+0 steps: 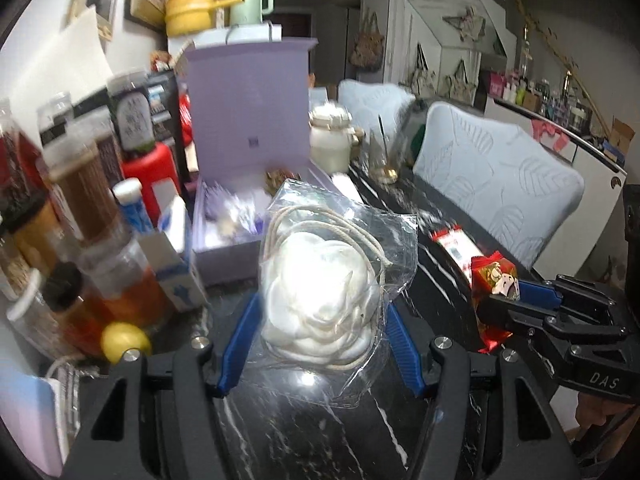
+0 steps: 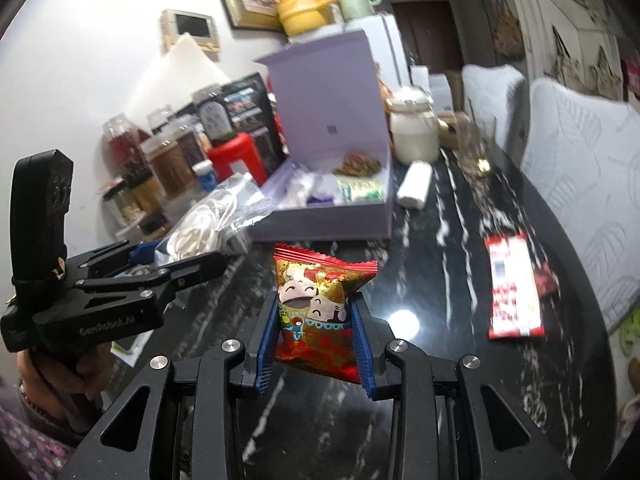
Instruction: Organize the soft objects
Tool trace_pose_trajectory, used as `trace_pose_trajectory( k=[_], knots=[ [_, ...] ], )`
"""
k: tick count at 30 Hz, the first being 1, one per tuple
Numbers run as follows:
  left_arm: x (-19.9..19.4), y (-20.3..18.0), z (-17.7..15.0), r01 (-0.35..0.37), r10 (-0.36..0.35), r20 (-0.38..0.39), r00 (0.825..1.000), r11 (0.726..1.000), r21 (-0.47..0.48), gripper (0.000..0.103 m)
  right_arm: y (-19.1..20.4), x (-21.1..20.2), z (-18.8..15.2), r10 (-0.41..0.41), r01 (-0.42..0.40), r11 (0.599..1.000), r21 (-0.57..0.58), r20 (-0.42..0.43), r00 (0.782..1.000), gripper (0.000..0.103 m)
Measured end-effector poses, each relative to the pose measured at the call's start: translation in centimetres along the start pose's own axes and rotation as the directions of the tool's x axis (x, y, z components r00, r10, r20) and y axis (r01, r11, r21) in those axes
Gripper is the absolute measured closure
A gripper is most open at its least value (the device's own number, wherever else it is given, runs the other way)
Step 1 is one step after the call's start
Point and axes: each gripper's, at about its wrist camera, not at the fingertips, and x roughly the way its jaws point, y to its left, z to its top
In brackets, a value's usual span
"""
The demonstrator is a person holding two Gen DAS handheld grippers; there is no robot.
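Two grippers are up above a black marble table (image 2: 448, 216), each clamped on a soft packet. The left gripper (image 1: 320, 320) pinches a clear plastic bag (image 1: 340, 256) between its blue pads (image 1: 236, 344); inside sits a white ruffled bundle (image 1: 320, 304) with a loop of pale cord (image 1: 320, 220). The bag's long axis runs away from the camera, its loose open end reaching toward the lilac box (image 1: 244, 184) beyond, and it leans a little to the right. In the right wrist view the same bag (image 2: 208, 224) sticks out from the left gripper (image 2: 176, 260) toward the box's front left corner. The right gripper (image 2: 316, 344) squeezes a red snack packet (image 2: 320, 312) printed with cartoon faces; the packet stands on end, its long axis nearly upright in that view, the crimped top edge pointing up and toward the box, slightly tilted to the right. The box (image 2: 328, 216) lies open on the table with its lid raised behind it, and small wrapped items lie inside. Right of the box rests a white roll (image 2: 416, 186), and farther right a flat red and white packet (image 2: 516, 284) lies on the tabletop. Jars (image 2: 168, 160) crowd the table's left side by the wall. A hand (image 2: 52, 372) grips the left gripper's handle.
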Motion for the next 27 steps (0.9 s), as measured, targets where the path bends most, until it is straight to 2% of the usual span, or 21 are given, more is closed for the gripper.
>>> trace_pose_trajectory(
  k=[14,27],
  knots=[
    [-1.6,1.3,4.7,-0.025,0.025,0.13,0.991,1.0,-0.003,0.042,2.7,-0.3,5.8,0.078,-0.063,0.991,-0.118,0.12,0.99,0.07],
    [0.1,2.8,11.1,-0.051,0.045,0.238,0.97,0.998,0.021,0.042,2.3,1.0,12.2,0.099,-0.065,0.983,-0.169,0.2,0.975,0.07]
  ],
)
